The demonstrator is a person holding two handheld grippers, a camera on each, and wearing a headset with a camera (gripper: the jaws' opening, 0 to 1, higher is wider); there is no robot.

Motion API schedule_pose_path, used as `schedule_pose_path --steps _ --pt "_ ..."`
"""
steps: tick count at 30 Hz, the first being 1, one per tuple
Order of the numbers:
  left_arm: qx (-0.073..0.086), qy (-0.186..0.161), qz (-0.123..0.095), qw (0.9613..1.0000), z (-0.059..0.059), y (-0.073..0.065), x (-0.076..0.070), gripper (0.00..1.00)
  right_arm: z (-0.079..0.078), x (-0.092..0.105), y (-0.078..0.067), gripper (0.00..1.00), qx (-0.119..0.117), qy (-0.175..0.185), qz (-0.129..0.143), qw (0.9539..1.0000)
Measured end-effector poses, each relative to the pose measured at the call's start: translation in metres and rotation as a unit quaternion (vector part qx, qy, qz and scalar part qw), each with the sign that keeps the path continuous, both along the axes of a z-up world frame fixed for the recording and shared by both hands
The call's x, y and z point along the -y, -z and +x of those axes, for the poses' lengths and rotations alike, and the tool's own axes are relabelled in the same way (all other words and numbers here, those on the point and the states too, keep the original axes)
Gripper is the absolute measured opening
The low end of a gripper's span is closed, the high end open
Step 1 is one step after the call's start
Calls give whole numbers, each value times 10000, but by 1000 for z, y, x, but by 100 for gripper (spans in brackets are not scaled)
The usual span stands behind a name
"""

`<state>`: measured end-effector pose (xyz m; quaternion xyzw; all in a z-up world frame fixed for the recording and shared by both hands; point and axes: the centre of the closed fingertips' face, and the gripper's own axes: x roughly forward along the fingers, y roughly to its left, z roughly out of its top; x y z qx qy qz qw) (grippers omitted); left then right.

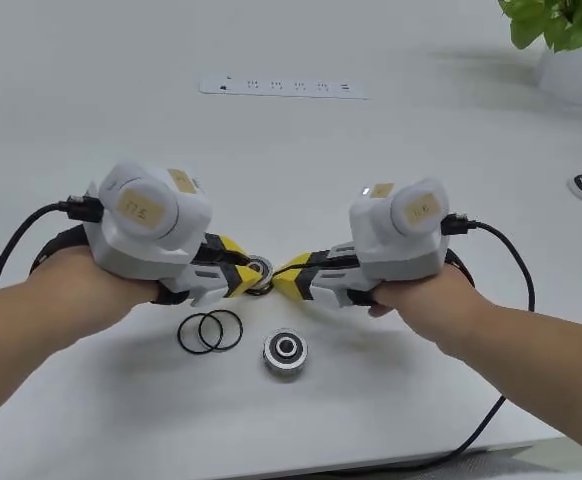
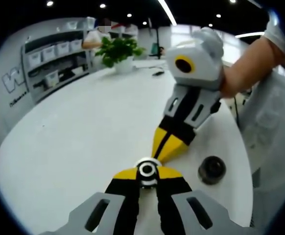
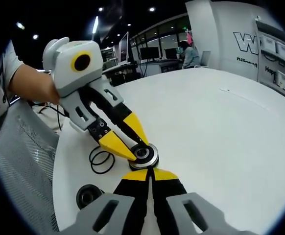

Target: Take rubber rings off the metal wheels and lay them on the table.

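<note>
Your left gripper (image 1: 249,280) had its jaws pinching a wheel (image 1: 260,268) near the bench's (image 1: 391,140) front edge. Right gripper (image 1: 283,277) jaws were pressed together, tips at its rim. Two rings (image 1: 211,331) and a second wheel (image 1: 285,352) lay just in front.

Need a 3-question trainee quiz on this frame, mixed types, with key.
1. True or false: two rubber rings lie on the table beside a loose metal wheel.
2. The left gripper is shut on: A) the held wheel; B) a pen; C) nothing.
3. How many metal wheels show in the head view?
Key: 1 true; 2 A; 3 two.
</note>
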<state>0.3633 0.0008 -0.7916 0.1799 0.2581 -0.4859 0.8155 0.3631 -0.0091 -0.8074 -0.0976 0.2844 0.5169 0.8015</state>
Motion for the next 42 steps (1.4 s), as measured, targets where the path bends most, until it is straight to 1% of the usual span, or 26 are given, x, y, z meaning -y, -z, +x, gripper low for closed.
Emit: schedule_pose_path --steps 8,11,12,13,15,17,19,20,22,24,25,27,28,29,31,33,35,39,40,42 --pt "10 -13 25 10000 0 -1 1 12 0 0 0 0 167 -49 -228 9996" --pt "14 -26 28 10000 0 -1 1 12 -1 0 -1 0 267 -114 -348 9990" --pt "20 -27 28 10000 0 -1 1 12 -1 1 0 0 246 -92 -377 9989" --pt "17 -35 30 10000 -1 -1 1 12 -1 0 -1 0 312 -135 -412 9986" --pt "11 -42 29 10000 -1 -1 1 12 0 1 -1 0 314 -142 -423 9985" --pt "4 -48 24 10000 -1 -1 1 12 2 1 0 0 164 -40 -306 9994" --pt "0 -54 20 10000 -1 -1 1 12 3 2 0 0 -46 110 -119 9999" --pt "-1 -54 18 10000 -1 -1 1 12 3 2 0 0 -161 190 -32 9997" --pt "2 -53 19 10000 -1 -1 1 12 4 3 0 0 -317 310 82 9990" --pt "7 -59 17 10000 -1 -1 1 12 4 3 0 0 -536 482 267 9970" --pt "13 -63 18 10000 -1 -1 1 12 5 4 0 0 -666 581 380 9954" --pt "19 -66 19 10000 -1 -1 1 12 8 5 -2 0 -801 780 555 9922" --pt "19 -67 17 10000 -1 -1 1 12 9 5 -4 0 -895 858 685 9899" --pt "18 -69 14 10000 -1 -1 2 12 10 5 -8 0 -1059 1017 883 9852" --pt "21 -75 11 10000 -1 -1 2 12 11 4 -9 0 -1189 1098 1025 9815" --pt "25 -79 21 10000 -1 -1 2 12 9 4 -9 0 -1172 1093 999 9820" --pt "26 -86 25 10000 0 -1 2 12 7 3 -10 0 -1207 1119 1041 9808" --pt "32 -85 40 10000 0 -1 2 12 7 3 -13 0 -1220 1121 1109 9799" --pt "32 -91 43 9999 0 -1 2 12 7 1 -15 0 -1241 1107 1181 9790" --pt "34 -97 52 9999 0 -1 2 12 8 1 -15 0 -1223 1105 1149 9796"
